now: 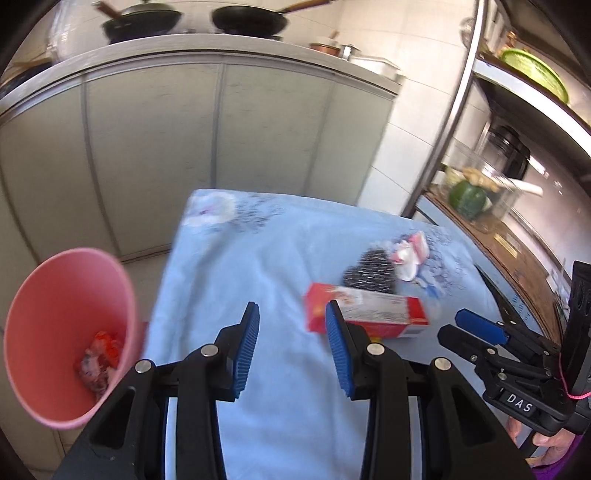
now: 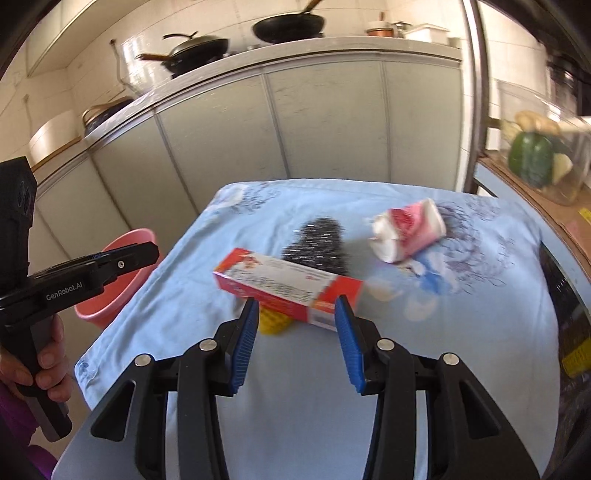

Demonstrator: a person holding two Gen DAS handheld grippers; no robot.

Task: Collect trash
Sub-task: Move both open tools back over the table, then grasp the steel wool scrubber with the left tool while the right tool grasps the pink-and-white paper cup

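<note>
A red and white carton (image 1: 365, 310) (image 2: 291, 288) lies on the blue cloth-covered table (image 1: 266, 266) (image 2: 461, 332). Behind it sits a black steel-wool scourer (image 1: 369, 271) (image 2: 317, 243) and a crumpled pink and white wrapper (image 1: 410, 254) (image 2: 406, 229). A yellow object (image 2: 275, 323) peeks from under the carton. A pink bin (image 1: 70, 332) (image 2: 118, 273) holding some crumpled trash stands left of the table. My left gripper (image 1: 291, 332) is open and empty over the table, near the carton's left end. My right gripper (image 2: 295, 325) is open and empty just in front of the carton; it also shows in the left wrist view (image 1: 465, 325).
Grey kitchen cabinets (image 1: 184, 147) with woks (image 1: 140, 18) on the counter stand behind the table. A metal shelf (image 1: 517, 206) at the right holds a green squash (image 2: 532, 155) and containers.
</note>
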